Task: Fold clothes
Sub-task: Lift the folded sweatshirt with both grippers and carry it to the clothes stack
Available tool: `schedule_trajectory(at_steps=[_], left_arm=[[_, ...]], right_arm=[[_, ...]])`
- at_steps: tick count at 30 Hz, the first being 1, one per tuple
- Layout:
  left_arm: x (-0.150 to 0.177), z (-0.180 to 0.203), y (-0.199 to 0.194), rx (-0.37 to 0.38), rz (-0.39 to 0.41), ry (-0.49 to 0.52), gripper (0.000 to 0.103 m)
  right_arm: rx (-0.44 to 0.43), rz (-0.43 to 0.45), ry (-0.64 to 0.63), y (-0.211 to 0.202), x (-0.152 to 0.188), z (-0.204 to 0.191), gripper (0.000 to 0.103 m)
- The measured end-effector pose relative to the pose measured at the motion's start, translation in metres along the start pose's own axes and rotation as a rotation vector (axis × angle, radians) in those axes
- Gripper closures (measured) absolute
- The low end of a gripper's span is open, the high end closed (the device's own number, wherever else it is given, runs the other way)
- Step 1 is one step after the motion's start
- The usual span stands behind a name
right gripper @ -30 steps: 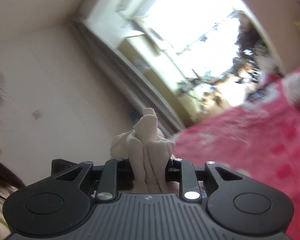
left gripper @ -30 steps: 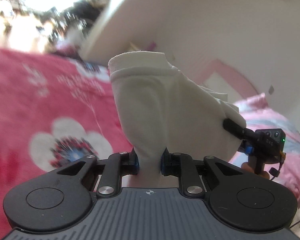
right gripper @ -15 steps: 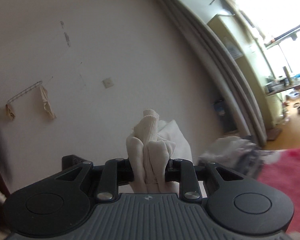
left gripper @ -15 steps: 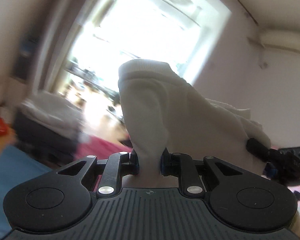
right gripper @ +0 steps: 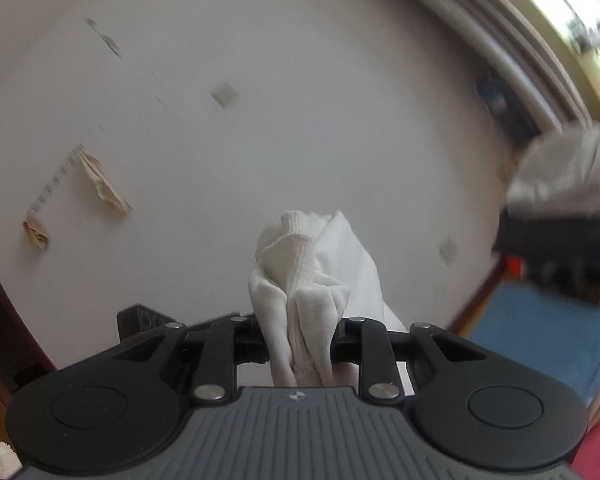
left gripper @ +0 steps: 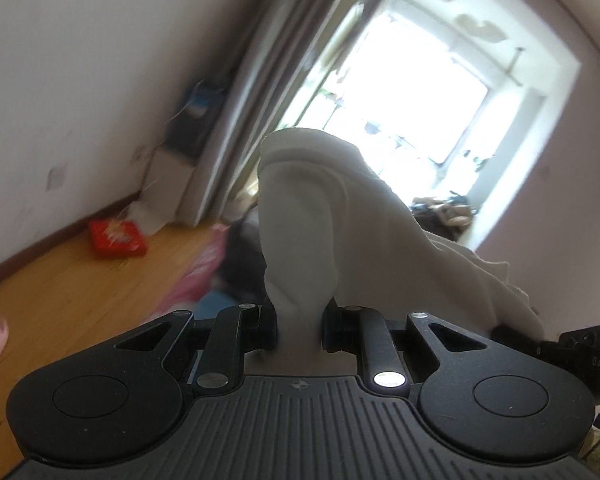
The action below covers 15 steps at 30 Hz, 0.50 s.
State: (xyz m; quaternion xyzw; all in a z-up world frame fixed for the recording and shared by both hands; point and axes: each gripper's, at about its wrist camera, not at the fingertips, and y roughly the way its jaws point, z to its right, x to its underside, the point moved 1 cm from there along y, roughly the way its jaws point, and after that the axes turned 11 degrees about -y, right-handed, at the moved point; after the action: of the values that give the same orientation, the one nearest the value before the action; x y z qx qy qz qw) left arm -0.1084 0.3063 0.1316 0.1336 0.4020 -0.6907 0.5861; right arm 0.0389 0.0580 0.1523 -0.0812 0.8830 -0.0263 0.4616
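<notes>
White knit garment [left gripper: 300, 216] is pinched in both tools and held up in the air, off any surface. Left gripper [left gripper: 299, 330]: jaws narrow, clamped on a bunched neck of the fabric, which bulges out above the pads and rises to a rounded folded edge near frame centre. From there the cloth drapes down and to the right toward the right gripper [left gripper: 547, 346], whose black body shows at the right edge of the left wrist view, fabric touching its tip. Right gripper [right gripper: 300, 340] in its own view: jaws narrow too, closed on a wad of several gathered layers; ribbed hem [right gripper: 296, 236] sticks up above the pads, smoother sheet of the same cloth falls away behind and to the right. A black part of the left gripper [right gripper: 144, 320] pokes up just beside the right tool's left finger linkage. Background, left wrist view: bright window [left gripper: 411, 92], grey curtain [left gripper: 268, 80] left of it, wood floor [left gripper: 68, 288], red box [left gripper: 118, 238] on the floor near the wall, blurred pink fabric [left gripper: 204, 268] below the garment's left side. Right wrist view: mostly plain white wall [right gripper: 300, 100] with a hook rail and two tan scraps [right gripper: 104, 184] hanging at left, blue surface [right gripper: 539, 332] lower right. Both views have motion blur at the edges; small items there are not readable.
</notes>
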Motion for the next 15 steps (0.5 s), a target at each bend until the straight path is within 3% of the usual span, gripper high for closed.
schedule_trajectory(at_steps=[7, 15], left_arm=[[0.001, -0.057, 0.036, -0.055, -0.074, -0.061, 0.086], [-0.009, -0.056, 0.037, -0.031, -0.113, -0.020, 0.086]], right_arm=[[0.018, -0.094, 0.112, 0.038, 0.043, 0.046, 0.077], [0.021, -0.082, 0.234, 0.044, 0.045, 0.092, 0.077]])
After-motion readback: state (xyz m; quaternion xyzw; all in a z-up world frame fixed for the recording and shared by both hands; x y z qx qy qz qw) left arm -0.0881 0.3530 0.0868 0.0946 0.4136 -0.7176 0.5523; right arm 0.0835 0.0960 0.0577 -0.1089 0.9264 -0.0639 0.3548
